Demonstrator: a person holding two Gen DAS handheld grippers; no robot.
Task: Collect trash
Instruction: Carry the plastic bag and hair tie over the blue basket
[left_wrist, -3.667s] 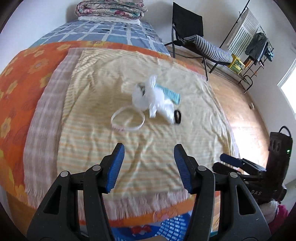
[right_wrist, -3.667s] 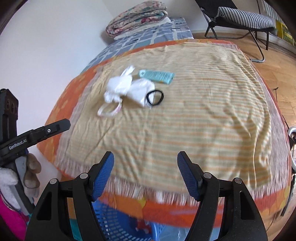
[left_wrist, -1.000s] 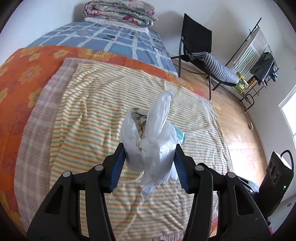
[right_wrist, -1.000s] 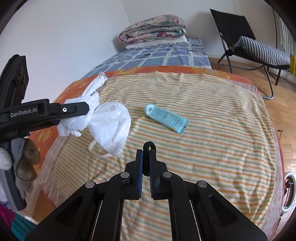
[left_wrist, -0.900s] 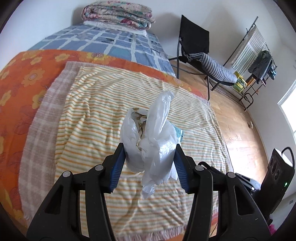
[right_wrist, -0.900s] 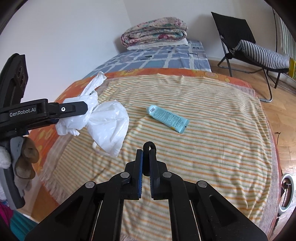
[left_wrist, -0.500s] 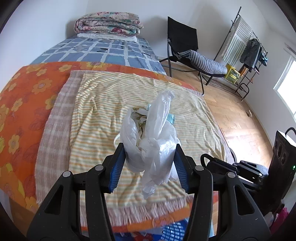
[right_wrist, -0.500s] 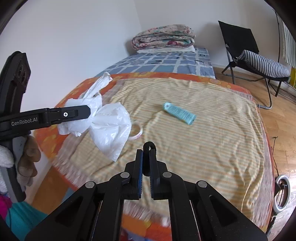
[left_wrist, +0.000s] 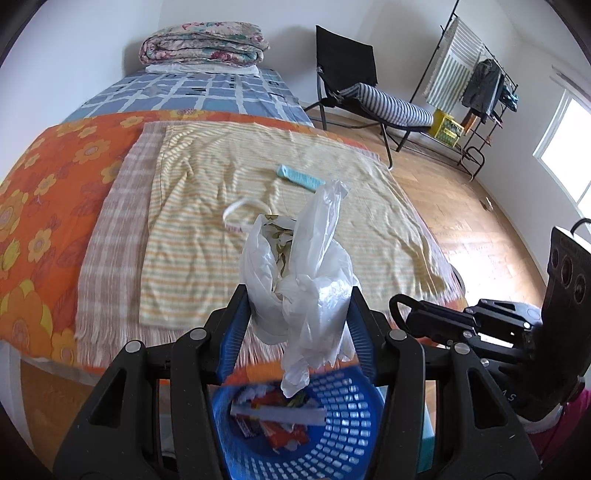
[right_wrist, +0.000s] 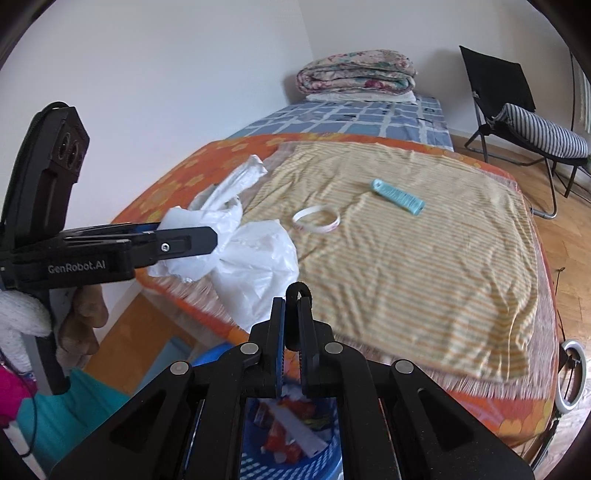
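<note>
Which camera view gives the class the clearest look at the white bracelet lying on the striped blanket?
The right wrist view: the white bracelet lies whole and unobstructed on the striped blanket. In the left wrist view the bracelet is partly hidden behind the plastic bag.

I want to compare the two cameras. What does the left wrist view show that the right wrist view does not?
Only the left wrist view shows the clothes rack and the window. Only the right wrist view shows the ring light on the floor. Both show the white plastic bag in the left gripper, the black hair tie in the right gripper, the blue basket, the teal tube and the white ring.
</note>
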